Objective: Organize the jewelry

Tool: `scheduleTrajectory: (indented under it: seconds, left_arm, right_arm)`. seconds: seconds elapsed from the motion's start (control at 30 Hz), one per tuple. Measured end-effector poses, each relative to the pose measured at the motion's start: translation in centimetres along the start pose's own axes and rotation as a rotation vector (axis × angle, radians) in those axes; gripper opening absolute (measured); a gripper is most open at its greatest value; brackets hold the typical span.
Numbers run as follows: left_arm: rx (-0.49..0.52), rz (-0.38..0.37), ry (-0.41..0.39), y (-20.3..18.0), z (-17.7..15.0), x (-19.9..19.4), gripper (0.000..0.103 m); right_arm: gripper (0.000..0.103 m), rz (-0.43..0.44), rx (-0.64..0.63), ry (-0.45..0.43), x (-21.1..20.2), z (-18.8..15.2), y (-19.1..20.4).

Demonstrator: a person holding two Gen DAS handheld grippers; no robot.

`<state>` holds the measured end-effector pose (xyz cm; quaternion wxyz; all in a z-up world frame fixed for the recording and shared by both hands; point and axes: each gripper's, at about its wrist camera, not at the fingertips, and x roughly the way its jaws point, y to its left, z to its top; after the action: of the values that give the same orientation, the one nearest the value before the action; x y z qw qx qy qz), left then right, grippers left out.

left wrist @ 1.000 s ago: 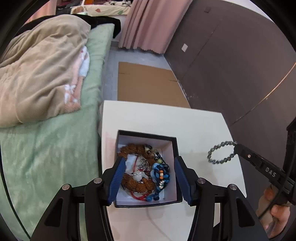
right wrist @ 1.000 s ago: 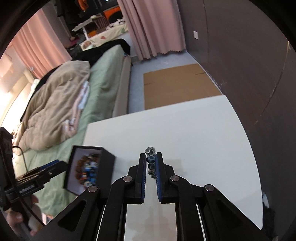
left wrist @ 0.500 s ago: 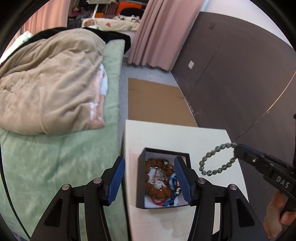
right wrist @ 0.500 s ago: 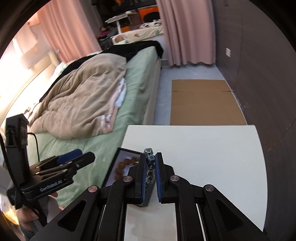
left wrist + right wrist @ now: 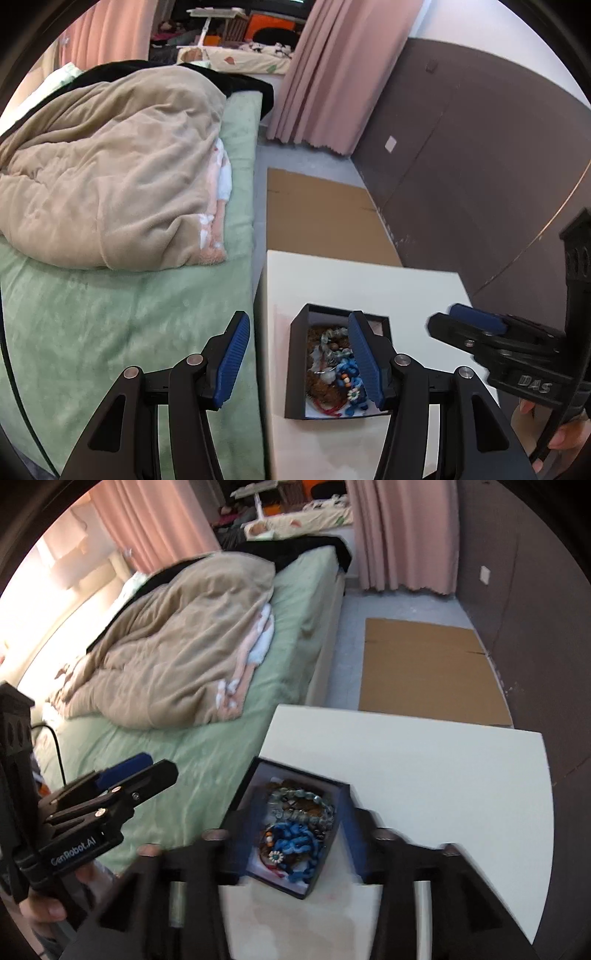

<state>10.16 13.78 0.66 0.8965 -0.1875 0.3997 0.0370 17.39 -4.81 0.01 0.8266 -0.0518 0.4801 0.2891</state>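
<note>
A black jewelry box [image 5: 295, 369] [image 5: 238, 805] stands at the left edge of the white table [image 5: 369, 280] [image 5: 406, 757], filled with several bracelets and beads. A grey-green bead bracelet [image 5: 300, 794] [image 5: 332, 334] lies on top of the pile, free of any finger. My right gripper [image 5: 295, 834] [image 5: 455, 321] hovers over the box, blurred, its jaws opening and nothing between them but the box below. My left gripper [image 5: 298, 362] [image 5: 156, 766] is open and holds nothing; its right finger overlaps the box and its left finger hangs over the bed.
A bed with a green sheet [image 5: 110, 314] and a beige duvet [image 5: 110, 177] runs along the table's left side. A flat cardboard sheet [image 5: 317, 218] lies on the floor beyond the table. A dark wall [image 5: 480, 166] is on the right.
My right gripper carried the bead bracelet left over the box and opened; the bracelet now lies in the box. My left gripper drifted left, off the box.
</note>
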Motion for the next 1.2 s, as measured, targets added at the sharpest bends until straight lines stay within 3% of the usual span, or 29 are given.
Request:
scheduleTrajectory:
  seconds: [0.1,0.2,0.37,0.43,0.57,0.63,0.73,0.83,1.2]
  left_arm:
    - [0.008,0.001,-0.027,-0.5,-0.2,-0.6,0.057]
    - [0.016,-0.025,-0.006,-1.4,-0.4,-0.7,0.06]
    - [0.091,-0.021,-0.003,-4.1,-1.0,-2.0,0.062]
    - [0.121,-0.032,-0.001,-5.2,-1.3,-2.7,0.069]
    - [0.179,-0.077,-0.007,-7.5,-1.7,-4.4,0.073]
    - [0.193,-0.081,-0.013,-8.2,-2.0,-5.3,0.086]
    - [0.182,-0.085,-0.05,-8.6,-2.7,-7.1,0.093]
    - [0.177,-0.099,-0.07,-8.8,-3.1,-8.3,0.096]
    - [0.195,-0.03,-0.14,-8.2,-7.1,-11.6,0.099]
  right_arm:
    - [0.063,0.045,0.046,-0.043,-1.8,-0.1,-1.3]
    - [0.073,0.086,0.114,-0.068,-3.5,-0.5,-3.2]
    - [0.077,0.054,0.164,-0.1,-6.0,-1.6,-5.3]
    - [0.079,0.052,0.184,-0.105,-6.9,-2.2,-6.0]
    - [0.081,0.058,0.211,-0.093,-8.5,-3.4,-7.1]
    - [0.082,0.045,0.211,-0.102,-9.3,-4.1,-7.4]
    - [0.089,0.014,0.213,-0.115,-10.7,-5.4,-7.9]
    - [0.092,-0.048,0.202,-0.123,-11.8,-6.8,-8.2]
    - [0.095,-0.165,0.112,-0.138,-14.6,-11.2,-8.6]
